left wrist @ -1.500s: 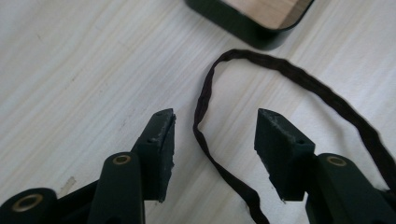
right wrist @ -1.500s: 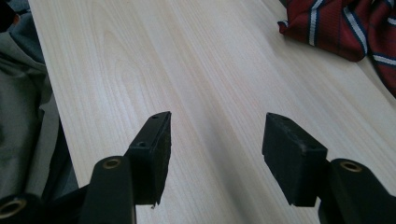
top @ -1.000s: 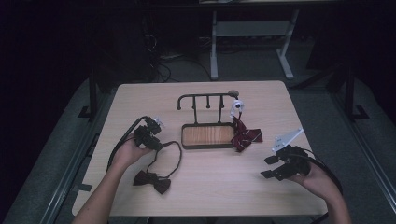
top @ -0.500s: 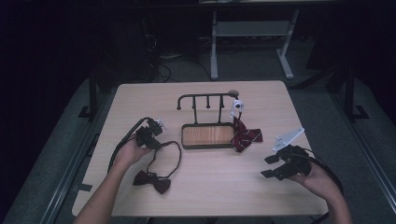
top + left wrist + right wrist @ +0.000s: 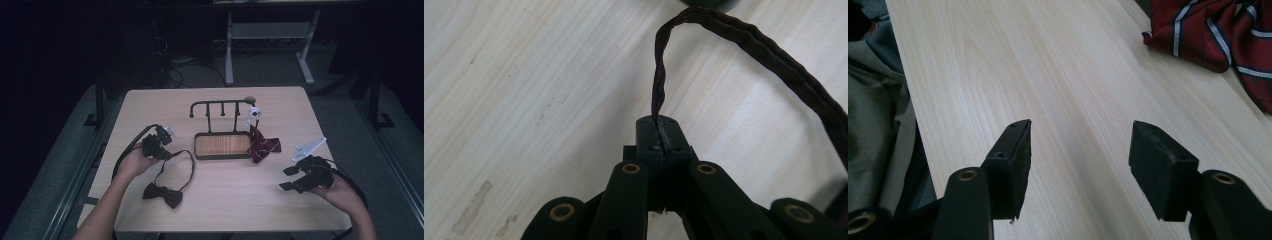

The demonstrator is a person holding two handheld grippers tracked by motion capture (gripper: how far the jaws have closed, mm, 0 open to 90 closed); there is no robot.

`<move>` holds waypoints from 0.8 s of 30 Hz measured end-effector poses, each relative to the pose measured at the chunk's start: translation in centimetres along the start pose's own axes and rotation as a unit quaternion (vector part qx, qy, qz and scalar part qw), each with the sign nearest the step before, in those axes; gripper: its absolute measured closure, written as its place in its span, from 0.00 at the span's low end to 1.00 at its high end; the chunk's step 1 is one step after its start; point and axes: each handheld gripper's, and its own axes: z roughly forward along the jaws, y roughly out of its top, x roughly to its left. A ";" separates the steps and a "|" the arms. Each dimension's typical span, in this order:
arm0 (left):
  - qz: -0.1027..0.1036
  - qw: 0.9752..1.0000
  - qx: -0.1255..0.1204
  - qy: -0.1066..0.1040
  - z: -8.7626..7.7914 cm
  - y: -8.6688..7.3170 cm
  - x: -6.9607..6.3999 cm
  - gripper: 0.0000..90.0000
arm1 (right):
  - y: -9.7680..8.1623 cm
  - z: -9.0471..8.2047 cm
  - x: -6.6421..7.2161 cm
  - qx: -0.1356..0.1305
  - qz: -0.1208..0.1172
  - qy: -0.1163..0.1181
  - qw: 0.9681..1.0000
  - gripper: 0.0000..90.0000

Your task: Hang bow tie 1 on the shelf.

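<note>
A dark bow tie (image 5: 162, 195) lies on the table near the front left, and its thin strap (image 5: 189, 165) loops up from it. My left gripper (image 5: 169, 153) sits at the top of that loop. Its jaws have just been closing and now pinch the strap (image 5: 656, 85), which rises from my left gripper's (image 5: 659, 131) tips and curves off to the right. My right gripper (image 5: 290, 178) rests low at the front right, open, with bare wood between its pads (image 5: 1013, 155). A red striped bow tie (image 5: 262, 146) lies beyond it, at the upper right (image 5: 1218, 35) in the right gripper view.
A black rack with a row of hooks (image 5: 220, 103) and a wooden tray base (image 5: 222, 145) stands mid-table. A small white piece (image 5: 253, 114) hangs at its right end. The table edge (image 5: 903, 100) runs close on the left in the right gripper view.
The left hand has shifted very slightly at the strap loop. The right hand and both bow ties have stayed put.
</note>
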 end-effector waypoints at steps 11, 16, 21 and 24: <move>0.013 0.999 -0.041 -0.029 -3.0 -0.5 -1.0 0.99 | -0.2 0.2 -0.3 0.000 0.004 0.004 1.000 0.47; 0.025 0.998 -0.037 -0.034 -4.2 -0.7 -1.4 0.99 | -0.2 0.0 -0.3 -0.003 0.009 0.007 1.000 0.47; 0.029 0.998 -0.044 -0.041 -5.1 -0.8 -1.7 0.99 | -0.2 0.2 -0.4 -0.002 0.005 0.006 1.000 0.47; 0.031 0.997 -0.045 -0.047 -5.5 -0.9 -1.8 0.99 | -0.2 0.3 -0.5 -0.001 0.006 0.006 1.000 0.47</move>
